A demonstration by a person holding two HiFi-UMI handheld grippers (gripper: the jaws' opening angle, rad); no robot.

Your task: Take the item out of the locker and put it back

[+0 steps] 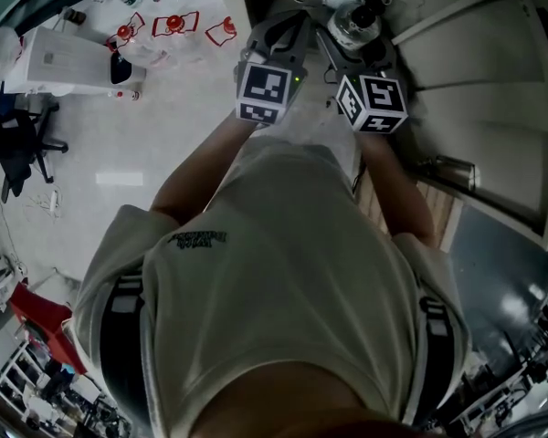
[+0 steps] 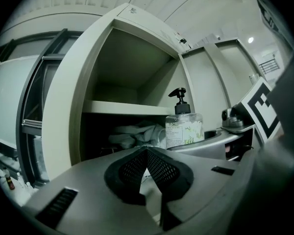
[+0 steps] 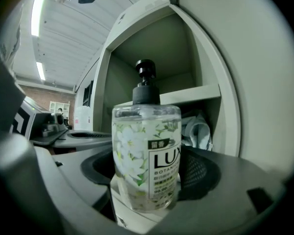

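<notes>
The clear pump bottle w/ black pump and floral label stood upright between the jaws of the right gripper, which were set wide and clamped on its lower body, holding it in front of the open locker. Behind it a shelf split the locker, w/ a crumpled white bundle, possibly cloth or a bag, in the compartment below. The left gripper was just beside the right, jaws closed together w/ nothing between them.
</notes>
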